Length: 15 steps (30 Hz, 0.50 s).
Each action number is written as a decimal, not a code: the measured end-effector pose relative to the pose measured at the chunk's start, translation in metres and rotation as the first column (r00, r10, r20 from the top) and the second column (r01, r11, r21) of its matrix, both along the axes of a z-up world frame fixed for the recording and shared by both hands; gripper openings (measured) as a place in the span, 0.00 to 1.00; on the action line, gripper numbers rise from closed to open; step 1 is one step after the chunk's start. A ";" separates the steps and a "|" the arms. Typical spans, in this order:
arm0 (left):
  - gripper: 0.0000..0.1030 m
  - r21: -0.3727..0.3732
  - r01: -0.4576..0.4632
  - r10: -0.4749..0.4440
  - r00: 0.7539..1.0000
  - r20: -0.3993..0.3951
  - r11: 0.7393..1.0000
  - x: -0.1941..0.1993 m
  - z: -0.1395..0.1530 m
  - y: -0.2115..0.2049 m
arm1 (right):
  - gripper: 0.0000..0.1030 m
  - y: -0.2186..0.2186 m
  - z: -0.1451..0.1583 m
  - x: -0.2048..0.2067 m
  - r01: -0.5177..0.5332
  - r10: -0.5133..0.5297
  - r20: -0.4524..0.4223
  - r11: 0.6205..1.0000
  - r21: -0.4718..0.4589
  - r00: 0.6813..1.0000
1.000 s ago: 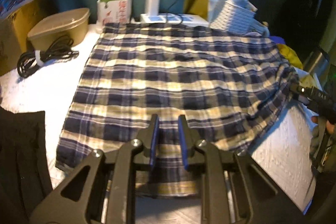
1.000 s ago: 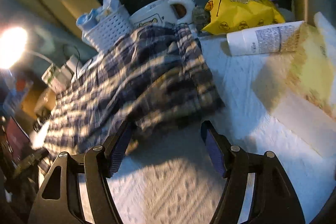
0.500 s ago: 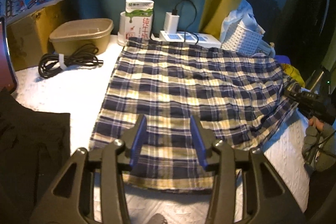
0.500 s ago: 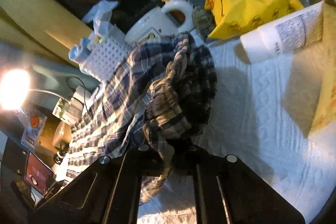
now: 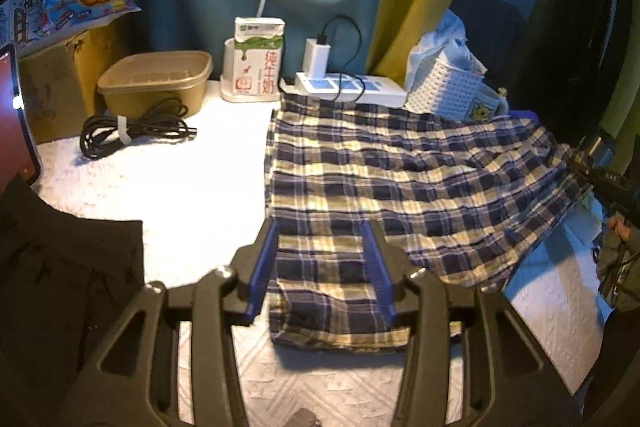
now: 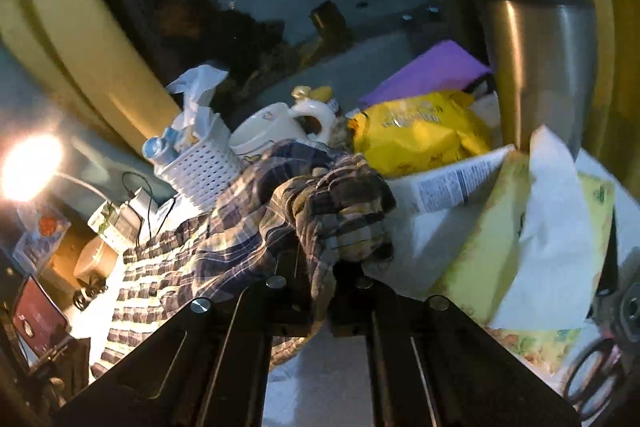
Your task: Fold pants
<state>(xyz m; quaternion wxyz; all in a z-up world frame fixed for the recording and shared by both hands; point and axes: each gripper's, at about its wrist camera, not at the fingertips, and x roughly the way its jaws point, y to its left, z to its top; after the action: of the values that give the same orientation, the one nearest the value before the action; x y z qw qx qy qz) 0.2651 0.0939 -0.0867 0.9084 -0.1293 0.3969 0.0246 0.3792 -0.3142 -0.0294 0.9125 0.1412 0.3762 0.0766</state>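
The blue and cream plaid pants lie spread on the white table cover. My left gripper is open above their near left corner, its blue-padded fingers straddling the hem without gripping it. My right gripper is shut on a bunched edge of the pants and holds it lifted off the table. In the left wrist view the right gripper shows at the far right, pulling that end of the cloth up.
A black garment lies at the near left. A coiled black cable, brown container, milk carton, power strip and white basket line the back. A yellow bag, mug, steel flask and tissue pack crowd the right.
My left gripper opened and drew back to the left over the hem. My right gripper closed on the pants' right edge and lifted it.
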 end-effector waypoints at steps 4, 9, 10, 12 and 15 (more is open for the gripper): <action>0.43 -0.007 0.009 -0.009 1.000 0.008 1.000 -0.002 0.000 0.005 | 0.05 0.027 0.025 -0.007 -0.037 0.039 0.063 0.998 -0.042 0.997; 0.43 -0.015 -0.007 0.008 0.999 0.039 1.000 -0.010 0.005 0.027 | 0.05 0.094 0.062 -0.013 -0.145 0.163 0.149 0.981 -0.125 0.975; 0.43 -0.017 -0.012 0.013 0.999 0.042 1.000 -0.011 0.005 0.031 | 0.05 0.106 0.065 -0.014 -0.163 0.184 0.157 0.977 -0.137 0.970; 0.43 -0.027 -0.020 0.021 0.999 0.044 0.999 -0.014 0.004 0.042 | 0.05 0.139 0.071 -0.018 -0.217 0.247 0.174 0.960 -0.175 0.953; 0.43 -0.036 -0.030 0.032 0.998 0.051 0.999 -0.020 0.004 0.056 | 0.05 0.194 0.066 -0.021 -0.305 0.344 0.167 0.926 -0.221 0.924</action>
<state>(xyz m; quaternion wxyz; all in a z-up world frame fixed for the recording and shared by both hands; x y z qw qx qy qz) 0.2448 0.1497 -0.0826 0.9154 -0.1521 0.3716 0.0284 0.3583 -0.1201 0.0368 0.9299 -0.0200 0.3049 0.2049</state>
